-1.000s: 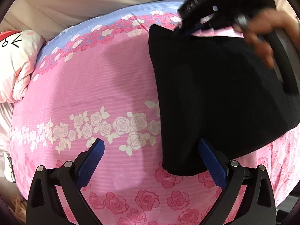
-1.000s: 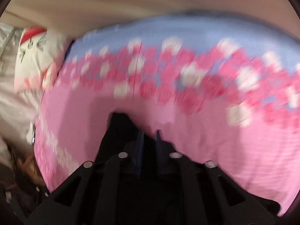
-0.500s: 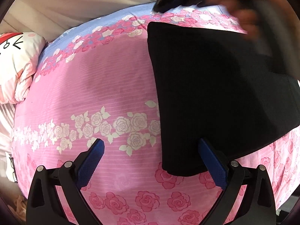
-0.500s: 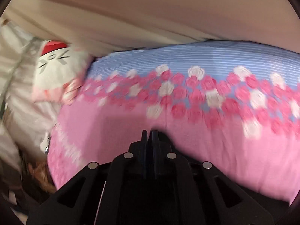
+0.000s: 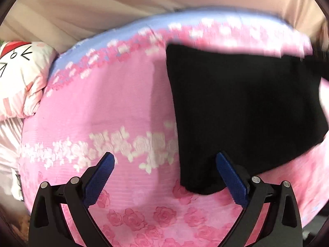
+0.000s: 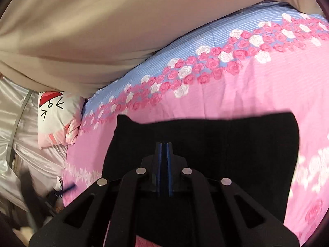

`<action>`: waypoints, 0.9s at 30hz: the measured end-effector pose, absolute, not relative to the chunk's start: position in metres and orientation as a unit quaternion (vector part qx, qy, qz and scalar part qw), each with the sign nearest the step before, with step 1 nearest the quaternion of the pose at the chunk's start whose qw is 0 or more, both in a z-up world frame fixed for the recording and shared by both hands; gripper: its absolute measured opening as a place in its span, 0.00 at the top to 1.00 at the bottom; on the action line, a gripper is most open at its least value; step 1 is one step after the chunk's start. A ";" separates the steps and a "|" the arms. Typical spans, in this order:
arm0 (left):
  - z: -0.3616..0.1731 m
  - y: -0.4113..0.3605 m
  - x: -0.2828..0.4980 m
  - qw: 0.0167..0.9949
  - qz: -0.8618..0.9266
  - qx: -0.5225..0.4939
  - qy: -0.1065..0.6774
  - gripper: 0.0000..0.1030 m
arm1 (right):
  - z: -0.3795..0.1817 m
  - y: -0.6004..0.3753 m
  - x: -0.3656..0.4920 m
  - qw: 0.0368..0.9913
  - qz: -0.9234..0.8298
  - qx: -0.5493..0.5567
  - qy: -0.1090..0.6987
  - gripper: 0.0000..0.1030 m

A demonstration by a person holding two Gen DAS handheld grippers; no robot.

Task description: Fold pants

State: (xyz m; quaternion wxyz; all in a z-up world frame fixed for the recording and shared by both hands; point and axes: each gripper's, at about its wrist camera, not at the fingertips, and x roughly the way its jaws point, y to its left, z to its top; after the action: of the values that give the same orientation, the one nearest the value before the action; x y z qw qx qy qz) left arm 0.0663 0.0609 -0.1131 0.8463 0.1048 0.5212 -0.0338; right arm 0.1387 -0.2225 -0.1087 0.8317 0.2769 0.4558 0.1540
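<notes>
The black pants (image 5: 242, 111) lie folded into a flat block on the pink rose-print bed cover (image 5: 98, 103). My left gripper (image 5: 164, 160) is open above the cover, its right finger at the near corner of the pants. In the right wrist view the pants (image 6: 226, 142) lie under and ahead of my right gripper (image 6: 163, 145), whose blue pads are pressed together with nothing visible between them. It hovers over the pants.
A white and pink cartoon-cat pillow (image 5: 18, 78) lies at the left end of the bed; it also shows in the right wrist view (image 6: 55, 119). A beige curtain (image 6: 102, 30) hangs behind the bed. Shiny pale fabric (image 6: 18, 135) hangs left of the bed.
The right gripper let go of the far pants edge, shut and pulled back over the pants. The hand and gripper left the left wrist view. The left gripper rose a little.
</notes>
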 end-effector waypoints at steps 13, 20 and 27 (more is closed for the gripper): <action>-0.154 0.020 0.194 0.845 0.047 0.144 0.513 0.05 | -0.126 -0.293 0.140 0.835 0.093 0.366 0.400 0.94; -0.155 0.012 0.186 0.851 0.065 0.170 0.493 0.05 | -0.151 -0.317 0.139 0.820 0.051 0.413 0.393 0.94; -0.155 0.009 0.181 0.855 0.075 0.190 0.476 0.05 | -0.164 -0.318 0.150 0.824 0.036 0.360 0.435 1.00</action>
State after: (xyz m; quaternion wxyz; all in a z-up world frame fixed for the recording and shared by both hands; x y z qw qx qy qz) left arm 0.1806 0.0090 -0.1549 0.8553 0.1900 0.4762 0.0749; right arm 0.1499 -0.3176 -0.1640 0.8245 0.3596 0.4354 0.0361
